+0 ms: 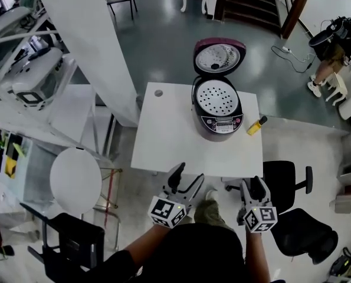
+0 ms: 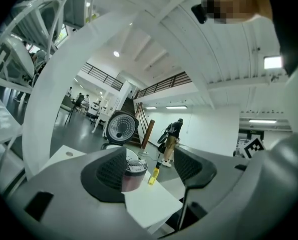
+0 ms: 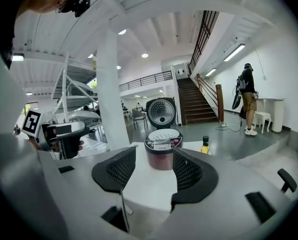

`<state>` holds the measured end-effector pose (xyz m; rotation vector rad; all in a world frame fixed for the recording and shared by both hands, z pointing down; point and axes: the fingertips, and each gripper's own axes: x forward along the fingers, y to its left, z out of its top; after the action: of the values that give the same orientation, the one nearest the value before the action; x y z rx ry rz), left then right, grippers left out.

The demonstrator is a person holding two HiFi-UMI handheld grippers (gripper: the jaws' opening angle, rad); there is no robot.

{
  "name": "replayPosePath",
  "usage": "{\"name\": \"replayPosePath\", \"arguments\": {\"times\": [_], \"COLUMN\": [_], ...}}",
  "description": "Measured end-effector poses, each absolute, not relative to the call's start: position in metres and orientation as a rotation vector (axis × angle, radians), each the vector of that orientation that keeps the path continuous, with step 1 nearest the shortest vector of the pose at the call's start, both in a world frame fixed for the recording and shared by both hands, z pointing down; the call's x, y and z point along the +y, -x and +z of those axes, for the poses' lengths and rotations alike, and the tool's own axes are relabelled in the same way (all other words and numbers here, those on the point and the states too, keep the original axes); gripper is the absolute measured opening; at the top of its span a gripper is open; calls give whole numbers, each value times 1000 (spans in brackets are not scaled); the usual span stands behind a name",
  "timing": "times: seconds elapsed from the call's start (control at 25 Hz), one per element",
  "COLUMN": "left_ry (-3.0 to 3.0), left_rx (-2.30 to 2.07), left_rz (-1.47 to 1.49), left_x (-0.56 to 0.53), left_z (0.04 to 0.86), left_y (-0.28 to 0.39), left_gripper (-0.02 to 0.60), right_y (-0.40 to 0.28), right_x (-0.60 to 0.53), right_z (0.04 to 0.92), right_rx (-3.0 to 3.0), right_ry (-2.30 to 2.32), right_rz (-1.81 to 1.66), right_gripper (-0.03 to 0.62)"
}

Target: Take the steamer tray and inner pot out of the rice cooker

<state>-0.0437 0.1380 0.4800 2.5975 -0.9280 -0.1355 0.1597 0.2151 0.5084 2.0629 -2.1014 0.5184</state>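
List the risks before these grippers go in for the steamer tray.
1. The yellow bottle stands close beside the rice cooker, on the right; the open right gripper may knock it over reaching in.
2. The steamer tray sits low inside the cooker's rim, so the jaws may slip off its edge.
3. The open lid stands just behind; a lifted tray could strike it.
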Motion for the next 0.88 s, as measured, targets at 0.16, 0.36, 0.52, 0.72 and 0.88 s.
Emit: {"name": "replayPosePath", "arguments": {"times": [0.16, 0.36, 0.52, 0.72, 0.88], "left_ry": [-2599, -2578, -2530, -2536, -2510], "left_rx": [-957, -1044, -1099, -1117, -1197], "left_rz": [-128, -109, -84, -38, -14], "left_x": [120, 95, 72, 40, 9], "left_z": [482, 488, 496, 493, 499], "left_y": [38, 32, 18, -15, -30], "left_gripper": [273, 273, 273, 273, 273], "right_y": [-164, -177, -196, -236, -254], "right_x": [188, 148, 110, 64, 39], "right_z": [512, 531, 538, 532, 534], "right_rx": [-2133, -2176, -2225, -2253, -2285], "right_ry": [-2046, -1986, -1940, -1935, -1899], "right_rz": [519, 535, 519, 456, 484], "right_gripper": [201, 201, 201, 201, 201]}}
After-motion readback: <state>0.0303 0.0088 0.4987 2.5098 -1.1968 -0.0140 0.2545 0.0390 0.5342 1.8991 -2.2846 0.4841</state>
